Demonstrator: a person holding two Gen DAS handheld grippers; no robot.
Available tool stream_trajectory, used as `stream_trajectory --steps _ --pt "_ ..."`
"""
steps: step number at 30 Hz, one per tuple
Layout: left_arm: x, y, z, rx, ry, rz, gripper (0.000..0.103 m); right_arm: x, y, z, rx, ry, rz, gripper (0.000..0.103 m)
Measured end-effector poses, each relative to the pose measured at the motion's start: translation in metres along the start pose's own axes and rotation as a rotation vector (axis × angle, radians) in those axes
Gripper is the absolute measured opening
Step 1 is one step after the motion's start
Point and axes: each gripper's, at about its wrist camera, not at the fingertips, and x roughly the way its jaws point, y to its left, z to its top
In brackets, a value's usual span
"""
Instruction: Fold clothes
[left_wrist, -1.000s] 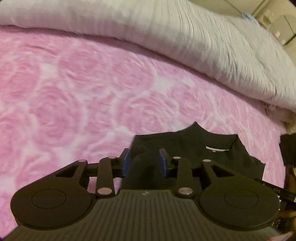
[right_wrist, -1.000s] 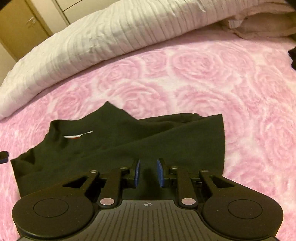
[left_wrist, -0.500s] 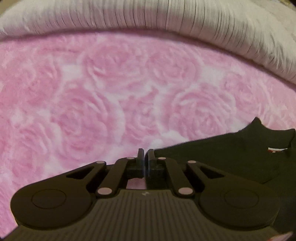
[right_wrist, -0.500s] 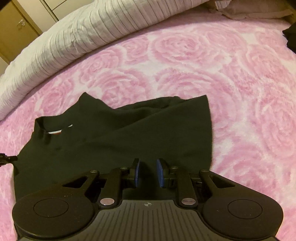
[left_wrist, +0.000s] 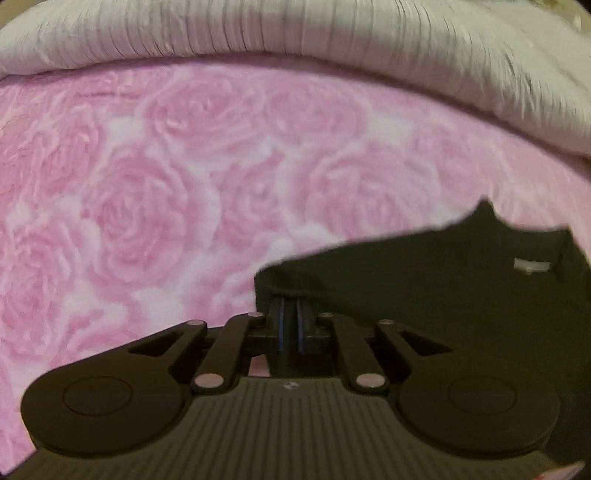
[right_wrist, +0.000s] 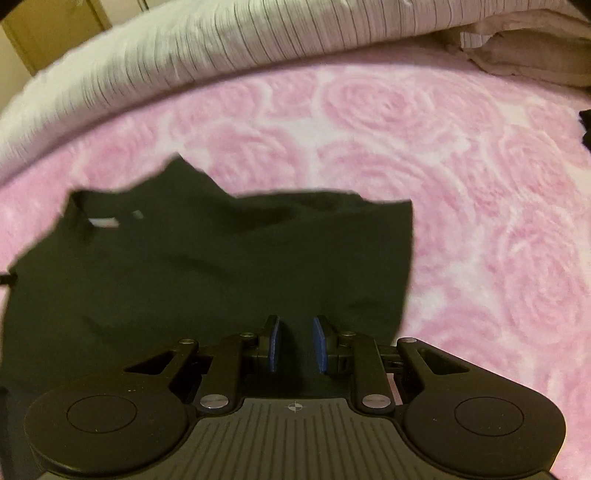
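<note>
A black garment (left_wrist: 424, 295) lies on a pink rose-patterned blanket (left_wrist: 147, 203), its white neck label (left_wrist: 532, 265) showing at the right. My left gripper (left_wrist: 290, 306) is at the garment's near left corner. Its jaws stand almost together with a fold of black cloth between the pads, and they are opening slightly. In the right wrist view the same garment (right_wrist: 221, 266) spreads out to the left, label (right_wrist: 103, 222) at the far left. My right gripper (right_wrist: 295, 332) sits near its right hem. Black cloth fills the narrow gap between its blue pads.
A white ribbed duvet (left_wrist: 295, 33) is heaped along the far side of the blanket (right_wrist: 480, 184). A beige pillow (right_wrist: 535, 51) lies at the back right, and something dark (right_wrist: 585, 125) pokes in at the right edge. A wooden cupboard door (right_wrist: 48, 29) stands behind the duvet.
My left gripper went from wide open to nearly shut, sank, and shifted to the garment's left corner. The right gripper dipped a little with its jaw gap unchanged.
</note>
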Motion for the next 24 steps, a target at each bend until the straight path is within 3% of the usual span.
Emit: stream_trajectory --steps 3,6,8,11,14,17,19,24 --pt "-0.032 -0.010 -0.007 0.066 -0.080 0.032 0.006 -0.020 0.000 -0.006 -0.032 -0.056 -0.050 0.022" --pt "-0.063 -0.016 -0.039 0.104 -0.082 -0.040 0.007 -0.040 -0.004 -0.020 -0.043 -0.087 -0.027 0.022" --pt "-0.073 -0.016 -0.068 0.112 -0.052 -0.087 0.010 -0.041 -0.006 -0.037 -0.050 -0.049 -0.006 0.022" --pt "-0.086 -0.012 -0.121 0.104 0.027 -0.059 0.009 -0.038 -0.007 -0.067 -0.101 0.021 -0.039 0.021" --pt "-0.117 -0.005 -0.162 0.057 0.022 -0.059 0.009 -0.062 -0.009 -0.089 -0.112 -0.005 -0.038 0.022" --pt "-0.147 -0.007 -0.202 0.053 0.047 -0.077 0.009 -0.094 -0.009 -0.118 -0.143 -0.033 0.026 0.022" --pt "-0.158 -0.011 -0.233 0.078 0.097 -0.035 0.009 -0.106 -0.005 -0.148 -0.169 0.007 0.041 0.022" --pt "-0.188 0.001 -0.304 -0.011 0.210 0.023 0.009 -0.134 -0.006 -0.240 -0.170 0.136 -0.010 0.022"
